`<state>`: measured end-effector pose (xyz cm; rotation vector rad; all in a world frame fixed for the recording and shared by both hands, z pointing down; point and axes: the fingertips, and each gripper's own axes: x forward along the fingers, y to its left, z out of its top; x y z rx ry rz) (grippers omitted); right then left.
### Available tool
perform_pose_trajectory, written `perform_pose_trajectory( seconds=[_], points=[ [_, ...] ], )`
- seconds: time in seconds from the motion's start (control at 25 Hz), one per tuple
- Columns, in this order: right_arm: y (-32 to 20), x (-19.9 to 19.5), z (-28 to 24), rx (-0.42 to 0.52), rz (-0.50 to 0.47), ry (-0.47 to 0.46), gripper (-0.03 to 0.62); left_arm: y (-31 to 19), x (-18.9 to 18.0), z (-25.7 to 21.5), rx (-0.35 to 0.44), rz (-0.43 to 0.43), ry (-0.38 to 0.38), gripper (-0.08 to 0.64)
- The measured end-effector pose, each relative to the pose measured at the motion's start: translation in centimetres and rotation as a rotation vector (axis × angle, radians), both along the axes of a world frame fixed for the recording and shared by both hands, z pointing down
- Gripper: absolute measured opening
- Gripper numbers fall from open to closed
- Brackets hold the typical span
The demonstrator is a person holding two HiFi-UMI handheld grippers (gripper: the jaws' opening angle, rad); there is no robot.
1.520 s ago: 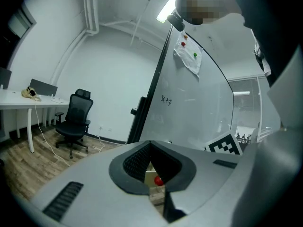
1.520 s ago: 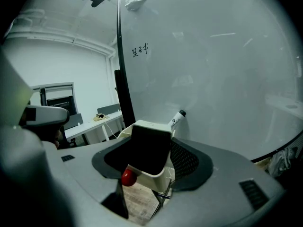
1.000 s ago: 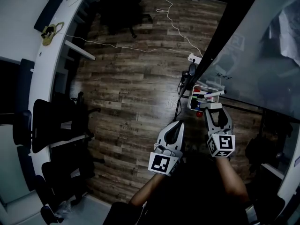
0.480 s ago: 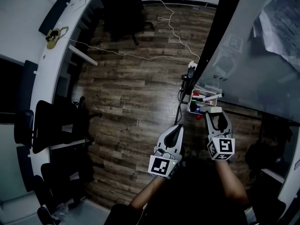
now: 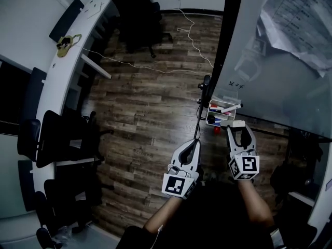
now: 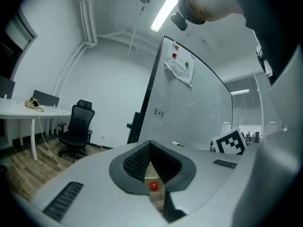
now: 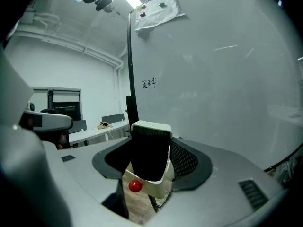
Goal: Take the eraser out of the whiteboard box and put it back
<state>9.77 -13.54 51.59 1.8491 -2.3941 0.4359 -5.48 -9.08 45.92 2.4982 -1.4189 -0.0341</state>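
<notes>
My right gripper (image 5: 237,127) is shut on the eraser (image 5: 232,123), a white block with a black felt face (image 7: 150,150), and holds it upright between its pads. The eraser hangs just above and in front of the white whiteboard box (image 5: 209,119), which hangs on the whiteboard (image 5: 280,61) and holds several markers (image 5: 228,108). In the right gripper view the box (image 7: 163,186) shows below the eraser, with a small red ball (image 7: 135,186) beside it. My left gripper (image 5: 194,141) stays to the left of the box, its jaws shut with nothing in them (image 6: 150,144).
The whiteboard's dark post (image 5: 220,51) runs up just left of the box. White cables (image 5: 155,69) trail over the wooden floor. A long white desk (image 5: 57,71) and black office chairs (image 5: 62,134) line the left side. Papers (image 5: 301,19) are pinned to the board.
Both grippers have risen a little. The right one has lifted the eraser clear of the box's rim. More of the whiteboard shows in the head view.
</notes>
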Motion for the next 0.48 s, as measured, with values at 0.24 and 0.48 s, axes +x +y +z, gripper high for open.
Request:
perform_pose_trajectory(
  seconds=[0.24,0.48],
  points=[
    [1.4,0.5,-1.4,0.019,-0.008,-0.003,0.253,1.2,0.4,-0.9,0.022,-0.003,0.023,0.006],
    [3.5,1.2,-1.9,0.026,-0.035,0.005,0.253,2.8,1.3,-1.9,0.066,-0.008,0.005,0.006]
  ],
)
